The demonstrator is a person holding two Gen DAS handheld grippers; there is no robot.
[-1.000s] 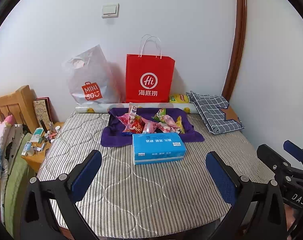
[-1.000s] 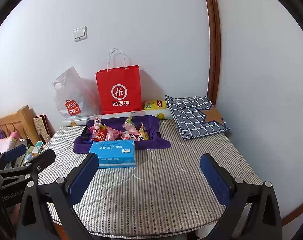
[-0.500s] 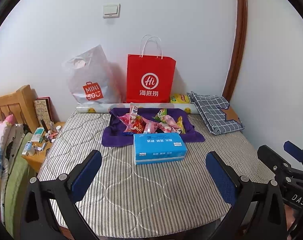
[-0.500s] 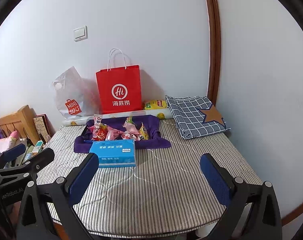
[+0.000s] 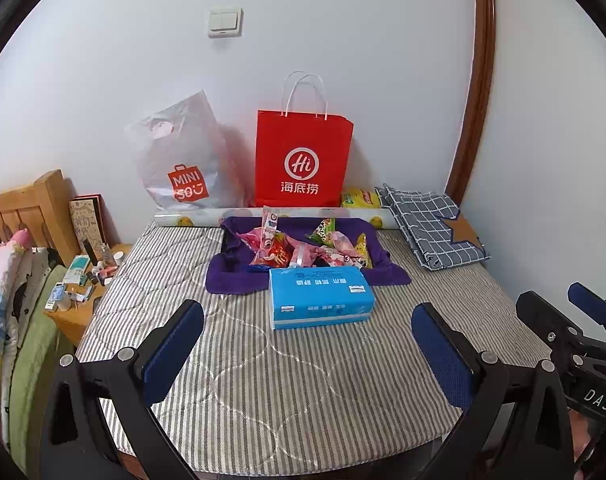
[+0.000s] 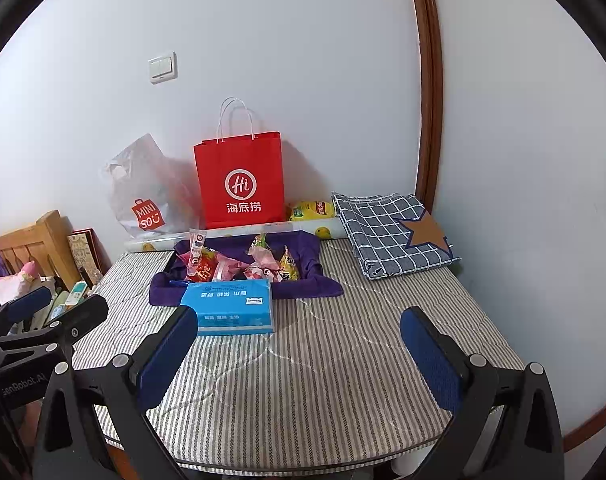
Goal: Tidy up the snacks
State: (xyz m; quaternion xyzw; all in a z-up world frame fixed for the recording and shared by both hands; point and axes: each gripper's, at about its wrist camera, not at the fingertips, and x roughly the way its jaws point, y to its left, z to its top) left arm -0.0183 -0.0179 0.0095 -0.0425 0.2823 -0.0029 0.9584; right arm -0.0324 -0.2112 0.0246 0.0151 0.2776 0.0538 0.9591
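Note:
Several bright snack packets [image 5: 303,246] [image 6: 239,262] lie piled in a purple cloth tray [image 5: 383,276] [image 6: 315,280] at the far middle of the striped table [image 5: 287,392] [image 6: 323,380]. A blue tissue pack [image 5: 319,296] [image 6: 229,306] lies just in front of the tray. My left gripper [image 5: 307,354] hangs open over the table's near edge, well short of the pack, nothing between its fingers. My right gripper [image 6: 299,354] is open too, to the right of the pack, and its tip shows at the right edge of the left wrist view.
A red paper bag [image 5: 303,160] [image 6: 241,184], a grey plastic bag [image 5: 179,160] and a yellow chip bag [image 6: 313,210] stand against the back wall behind a paper roll [image 5: 199,216]. A folded checked cloth [image 6: 395,232] lies back right. A cluttered bedside stand [image 5: 79,288] is at left.
Both views have crept very slightly; the grippers stay open and nothing on the table has moved.

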